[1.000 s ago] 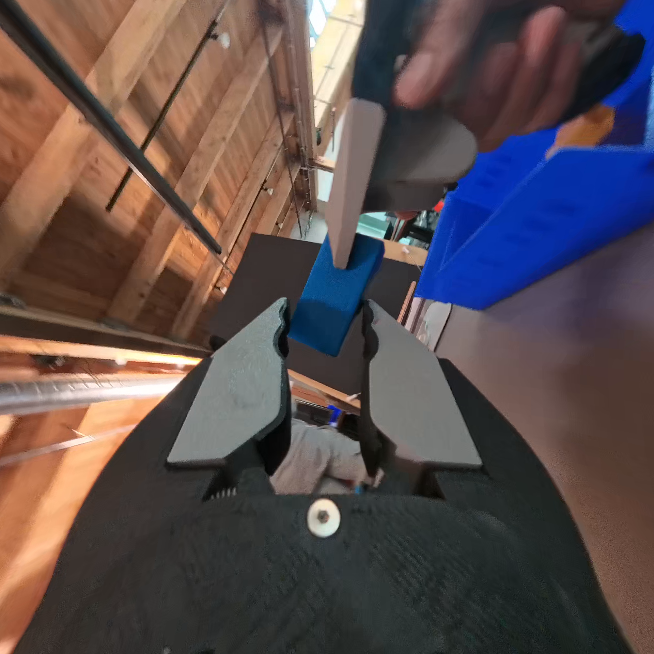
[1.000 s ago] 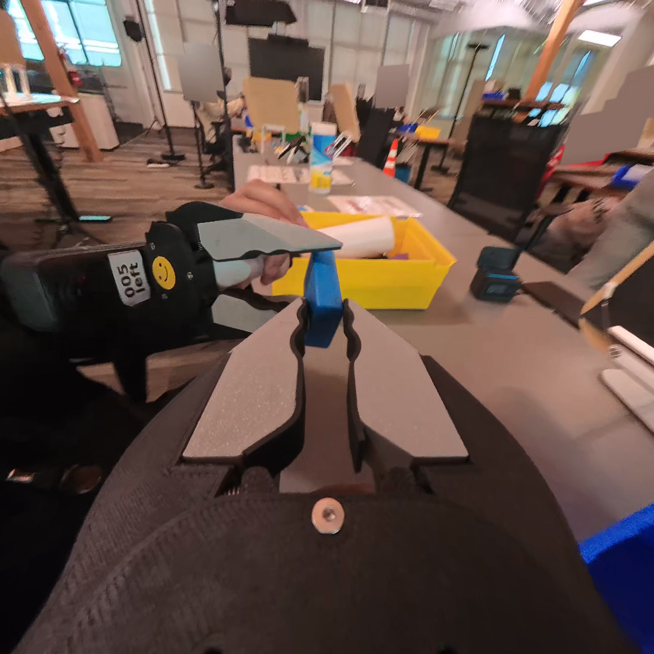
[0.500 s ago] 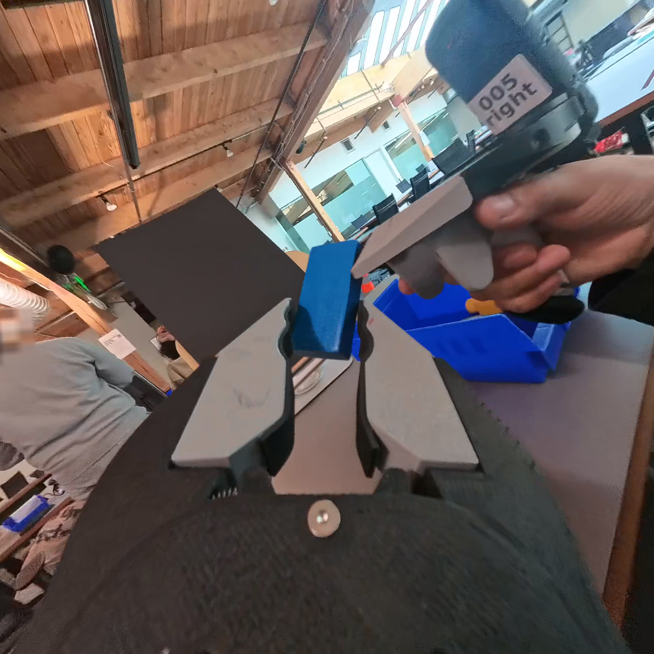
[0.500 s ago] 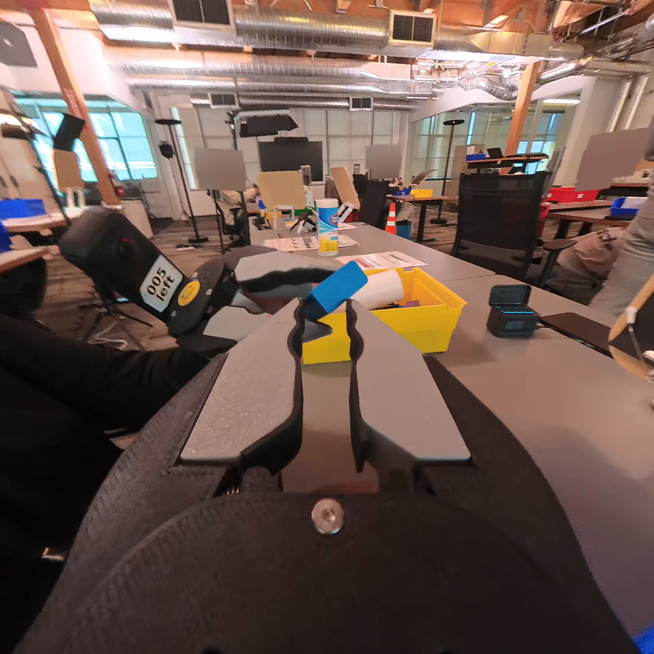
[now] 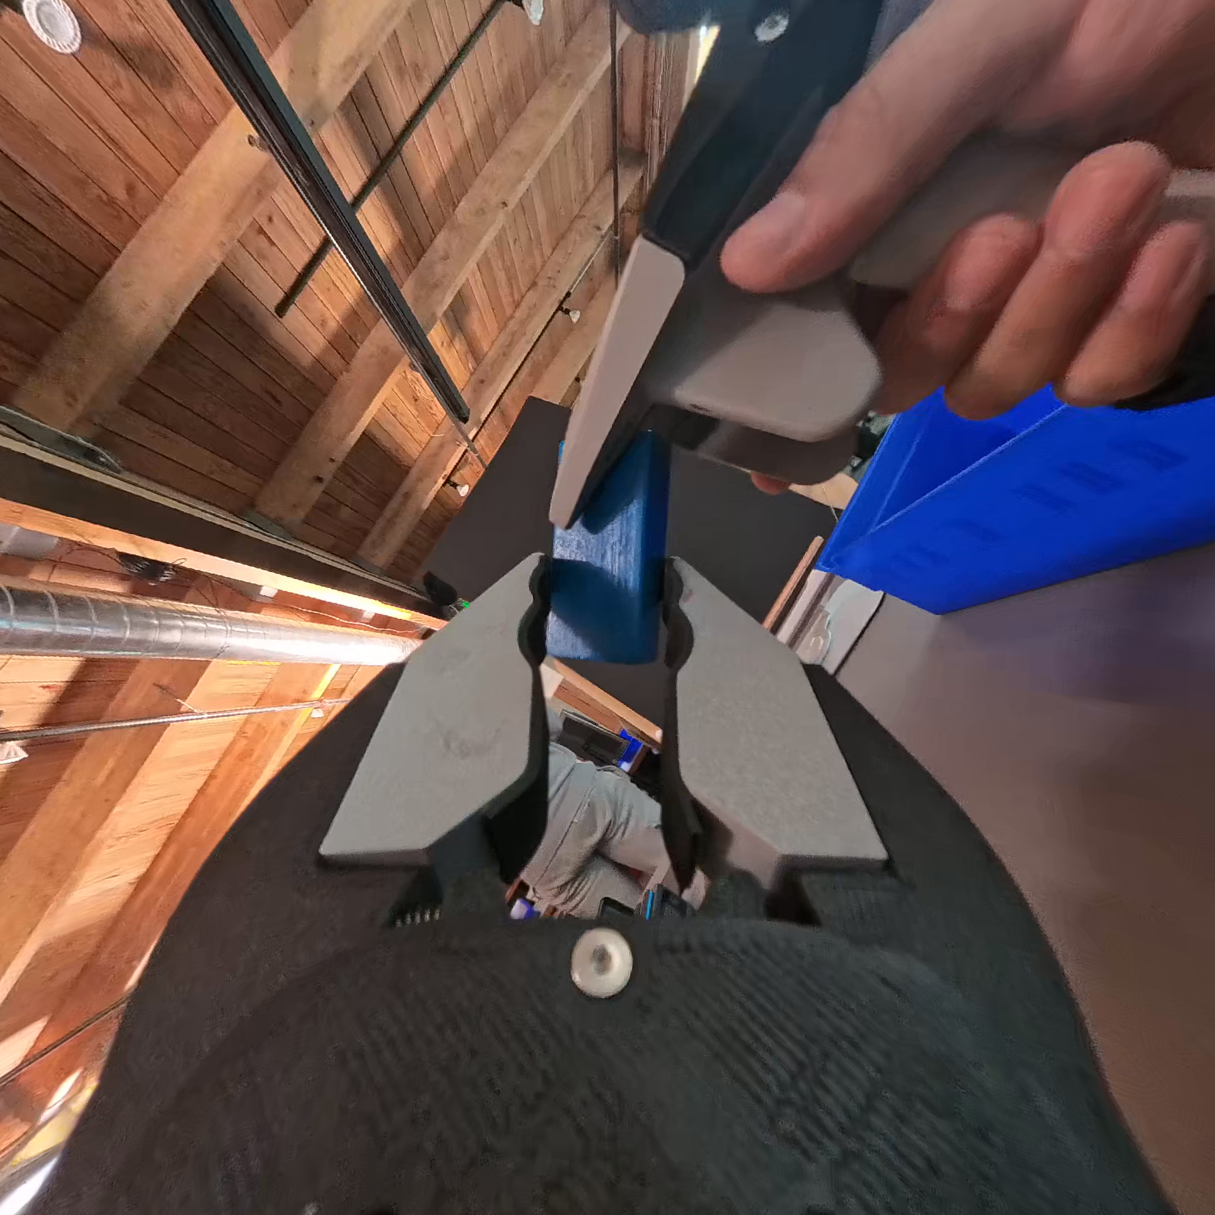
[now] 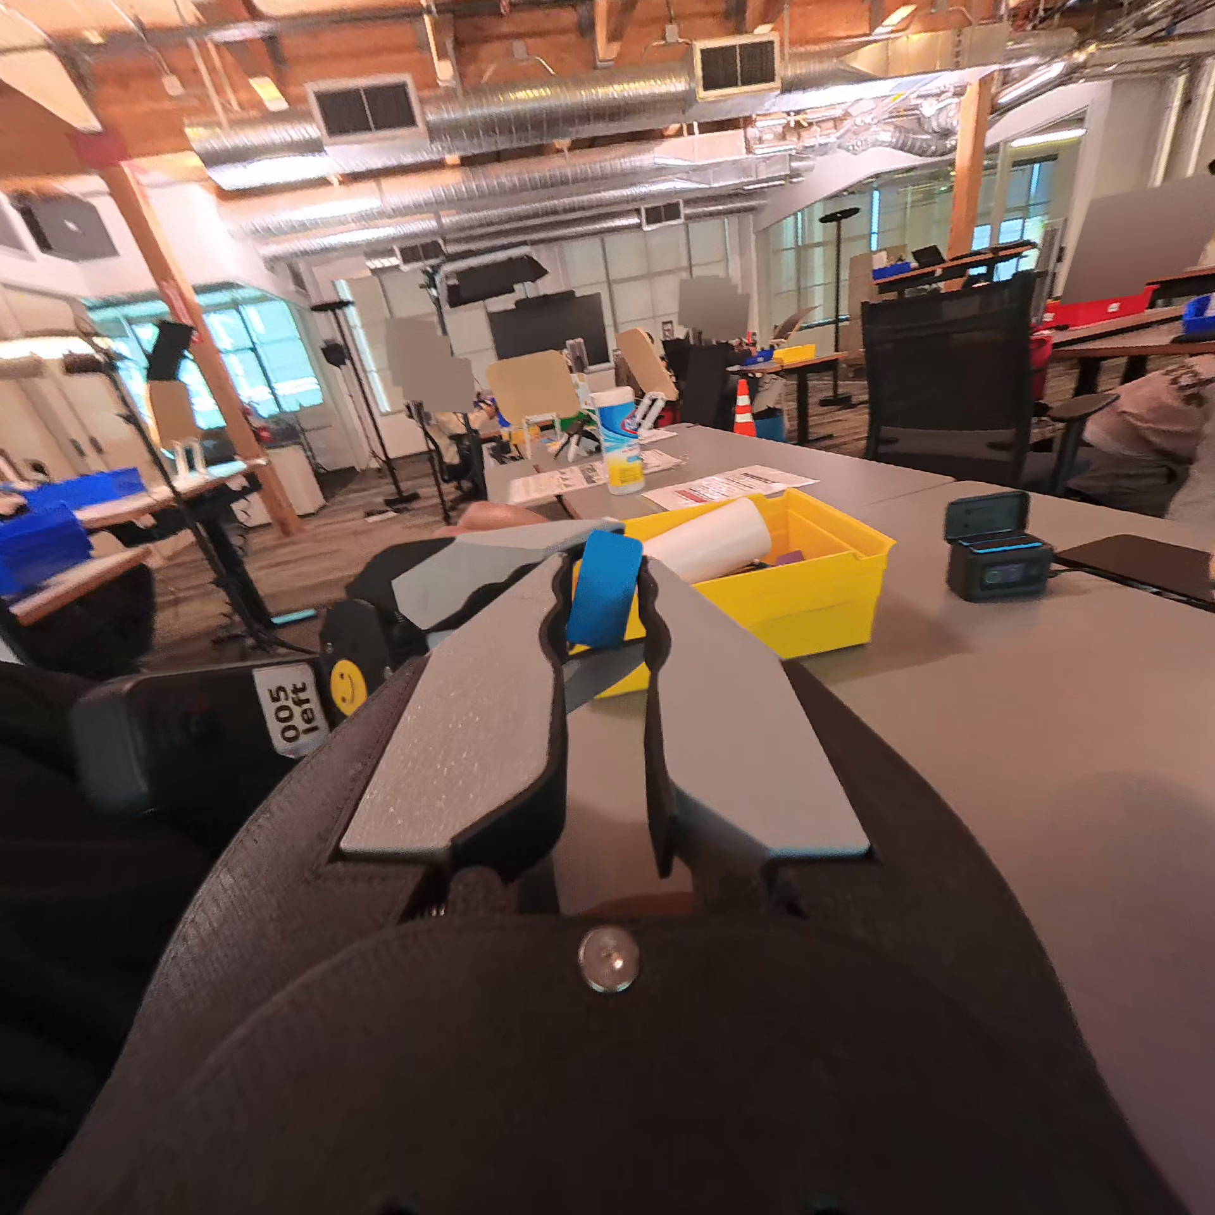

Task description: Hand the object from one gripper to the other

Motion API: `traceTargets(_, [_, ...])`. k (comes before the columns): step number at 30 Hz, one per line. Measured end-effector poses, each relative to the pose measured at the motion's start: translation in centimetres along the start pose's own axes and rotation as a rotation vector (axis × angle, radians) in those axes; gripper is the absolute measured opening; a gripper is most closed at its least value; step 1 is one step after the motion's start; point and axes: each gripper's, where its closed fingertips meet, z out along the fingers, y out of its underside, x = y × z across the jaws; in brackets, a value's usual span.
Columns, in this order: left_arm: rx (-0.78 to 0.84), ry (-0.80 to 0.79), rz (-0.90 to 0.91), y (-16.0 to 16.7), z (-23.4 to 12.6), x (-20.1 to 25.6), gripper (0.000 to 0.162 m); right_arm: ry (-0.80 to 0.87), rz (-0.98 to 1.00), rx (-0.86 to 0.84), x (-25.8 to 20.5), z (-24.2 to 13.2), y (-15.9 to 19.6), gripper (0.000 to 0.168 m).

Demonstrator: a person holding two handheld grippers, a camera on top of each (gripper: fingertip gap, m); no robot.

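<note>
Blue and flat, with rounded corners, the small foam-like block point(image 5: 605, 592) sits in mid-air above the grey tabletop point(image 6: 986, 756), caught between both tools at once. The left claw point(image 5: 603, 615) pinches its lower part, one grey finger against each edge, so the slab stands on end along the fingers. The right claw point(image 6: 605, 601) has its fingers on either side of the same block; from its own camera they look to be touching the block's faces, though I cannot tell whether they are pressing or only resting there. In the left wrist view one right finger point(image 5: 611, 394) lies flat against the block's upper face, with the person's hand point(image 5: 986, 230) squeezing the grey handle behind it.

The two grips come in crosswise to each other, which looks deliberate: each takes a different pair of sides, so neither blocks the other. Holding the exchange clear of the tabletop, near the yellow plastic bin point(image 6: 809, 592) and away from the blue plastic bin point(image 5: 1025, 500), leaves room to turn either wrist. By my reading the handover is at its shared-hold stage, with one release left to come.
</note>
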Motion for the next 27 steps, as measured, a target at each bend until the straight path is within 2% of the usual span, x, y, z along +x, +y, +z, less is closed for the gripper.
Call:
traceTargets(2, [-0.004,0.016,-0.024,0.2,0.1,0.2,0.031,0.036,-0.064,-0.025,0.2,0.0,0.2,0.016])
traceTargets(4, [0.008,0.084,-0.122,0.0,0.0,0.6,0.029,0.084,-0.182,-0.041,0.4,-0.1,0.1,0.013])
traceTargets(6, [0.012,0.193,-0.282,-0.1,-0.2,1.0,0.030,0.150,-0.348,-0.067,0.6,-0.4,0.0,0.013])
traceTargets(8, [-0.031,0.300,-0.476,0.4,-0.3,1.0,0.044,0.239,-0.544,-0.113,1.0,-0.9,-0.1,0.013])
traceTargets(10, [-0.045,0.400,-0.714,0.5,-0.6,0.8,0.047,0.340,-0.830,-0.172,1.4,-1.4,-0.2,0.013])
traceTargets(13, [-0.059,0.540,-1.028,1.0,-0.8,1.0,0.048,0.528,-1.395,-0.297,2.0,-2.3,-0.2,0.013])
traceTargets(15, [-0.058,0.618,-1.189,1.1,-0.8,1.3,0.050,0.447,-1.760,-0.334,0.6,-1.8,1.6,0.014])
traceTargets(16, [-0.036,0.659,-1.279,0.9,-0.8,1.2,0.051,0.434,-1.852,-0.317,0.2,-1.4,1.9,0.014])
traceTargets(18, [0.012,0.754,-1.481,0.1,-1.1,0.8,0.054,0.495,-1.886,-0.306,0.4,-0.9,1.5,0.014])
traceTargets(21, [0.045,0.810,-1.713,0.6,-0.9,-0.4,0.056,0.463,-1.977,-0.281,0.0,-0.2,2.2,0.014])
traceTargets(24, [0.028,0.787,-1.804,1.8,-0.4,-0.6,0.055,0.480,-2.032,-0.273,0.0,0.3,2.4,0.014])
traceTargets(27, [0.016,0.824,-1.840,1.6,-0.3,0.2,0.051,0.444,-2.056,-0.273,-0.4,1.1,3.3,0.014])
